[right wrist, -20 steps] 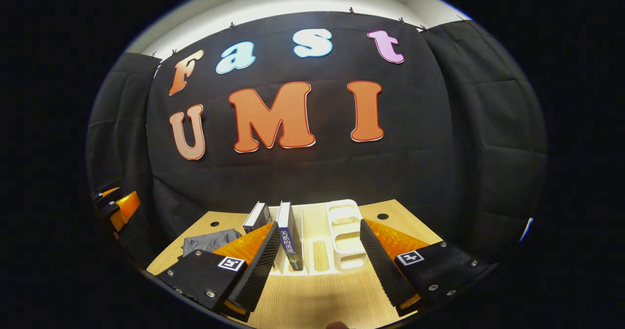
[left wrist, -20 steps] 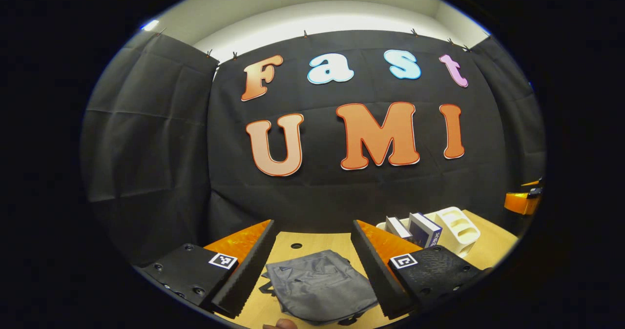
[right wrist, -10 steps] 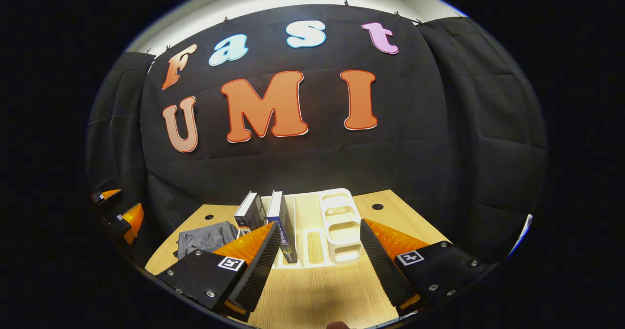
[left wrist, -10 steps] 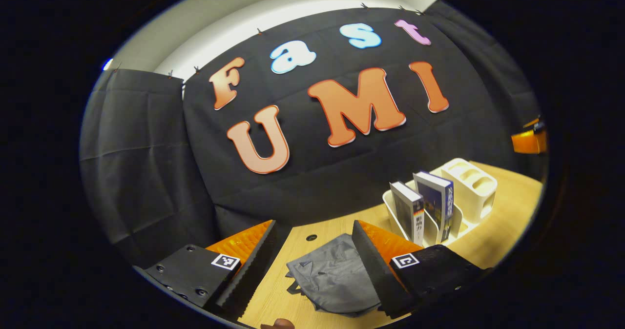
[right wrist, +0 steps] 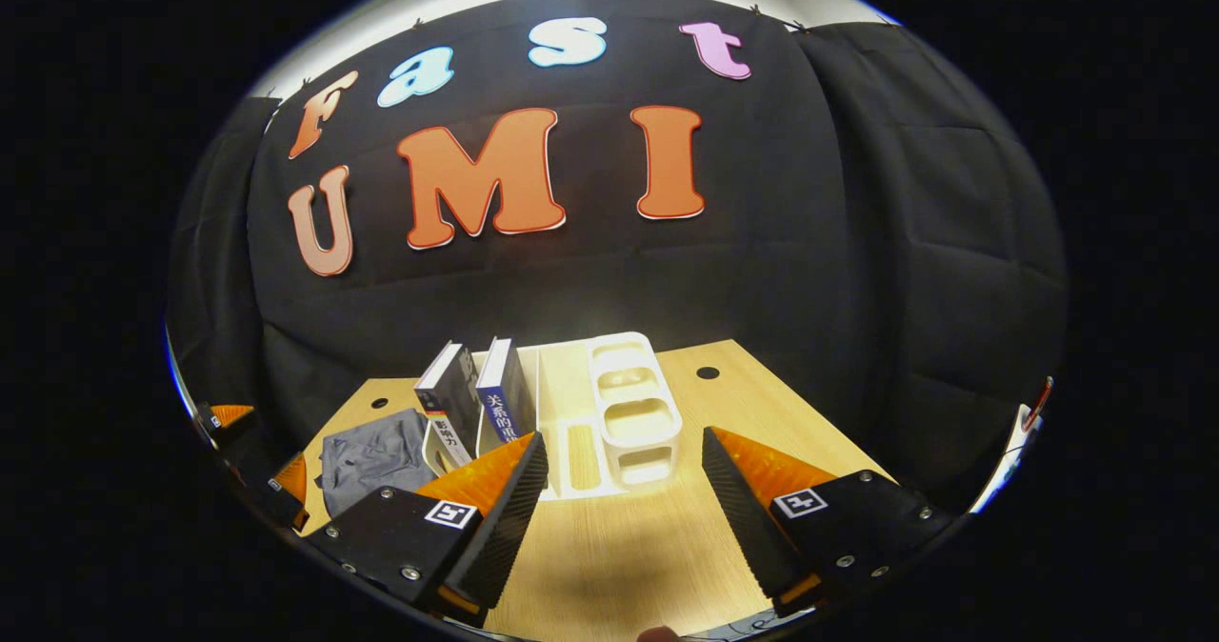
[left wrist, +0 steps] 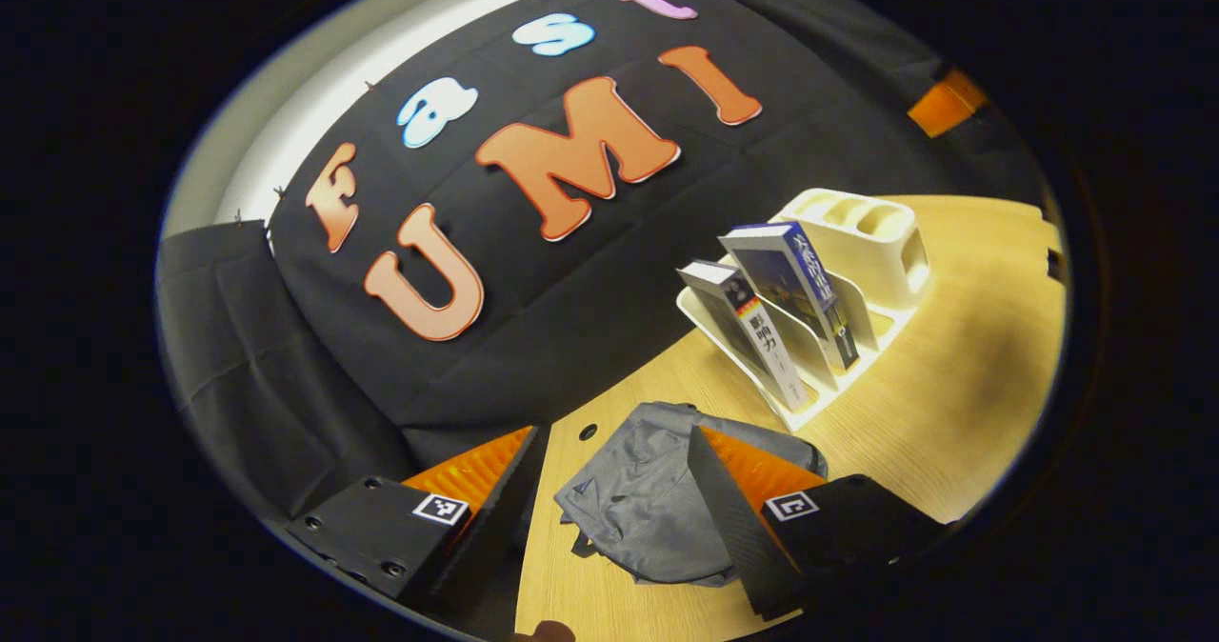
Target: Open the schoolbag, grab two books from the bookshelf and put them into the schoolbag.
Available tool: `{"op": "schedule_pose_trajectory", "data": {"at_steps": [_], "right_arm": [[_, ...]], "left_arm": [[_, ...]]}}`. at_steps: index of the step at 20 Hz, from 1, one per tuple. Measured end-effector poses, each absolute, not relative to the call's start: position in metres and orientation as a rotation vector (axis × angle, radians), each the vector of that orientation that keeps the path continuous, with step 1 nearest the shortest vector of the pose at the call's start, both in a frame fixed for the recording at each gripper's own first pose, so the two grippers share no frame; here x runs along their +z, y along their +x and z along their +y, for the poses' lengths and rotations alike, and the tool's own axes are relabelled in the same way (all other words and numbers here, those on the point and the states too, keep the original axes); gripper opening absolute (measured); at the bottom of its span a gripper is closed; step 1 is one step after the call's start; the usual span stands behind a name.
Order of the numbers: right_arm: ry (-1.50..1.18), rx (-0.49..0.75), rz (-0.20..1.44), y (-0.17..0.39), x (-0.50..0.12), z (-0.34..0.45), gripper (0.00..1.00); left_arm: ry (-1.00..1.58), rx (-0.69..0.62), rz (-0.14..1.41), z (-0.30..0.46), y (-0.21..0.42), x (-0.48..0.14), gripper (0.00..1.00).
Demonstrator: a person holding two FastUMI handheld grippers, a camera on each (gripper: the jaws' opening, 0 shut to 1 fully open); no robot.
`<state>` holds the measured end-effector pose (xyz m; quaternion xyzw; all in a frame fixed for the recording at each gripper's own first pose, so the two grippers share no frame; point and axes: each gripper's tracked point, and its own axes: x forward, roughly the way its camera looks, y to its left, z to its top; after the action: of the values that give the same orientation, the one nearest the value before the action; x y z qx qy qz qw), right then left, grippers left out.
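Both the left gripper (left wrist: 609, 518) and the right gripper (right wrist: 619, 509) are held wide apart, gripping nothing. The grey schoolbag (left wrist: 648, 499) is laid flat on the table (right wrist: 629, 556), left of the white bookshelf (right wrist: 624, 413), where two books (left wrist: 762, 323) are propped.

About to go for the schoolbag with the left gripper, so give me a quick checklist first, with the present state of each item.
1. Left gripper open: ok, jaws spread wide.
2. Left gripper lined up on the schoolbag: ok, the bag lies between and past its fingers.
3. Schoolbag opened: not ok, it lies flat and looks closed; the zipper pull cannot be made out.
4. Both books in the bookshelf: ok, the black book and the blue book lean in its left slots.
5. Right gripper free: ok, open over bare table, holding nothing.
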<state>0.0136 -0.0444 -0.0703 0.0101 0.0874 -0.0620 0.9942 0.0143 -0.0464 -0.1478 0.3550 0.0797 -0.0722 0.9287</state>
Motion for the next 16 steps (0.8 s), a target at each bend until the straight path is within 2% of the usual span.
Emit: {"op": "schedule_pose_trajectory", "data": {"at_steps": [9, 16], "right_arm": [[0.026, -0.209, 0.258, 0.008, -0.101, -0.077, 0.98], [0.039, -0.238, 0.304, 0.014, -0.119, -0.084, 0.97]], "left_arm": [[0.955, -0.3, 0.317, -0.062, 0.007, -0.263, 0.96], [1.063, -0.373, 0.394, -0.065, 0.013, -0.313, 0.96]]}}
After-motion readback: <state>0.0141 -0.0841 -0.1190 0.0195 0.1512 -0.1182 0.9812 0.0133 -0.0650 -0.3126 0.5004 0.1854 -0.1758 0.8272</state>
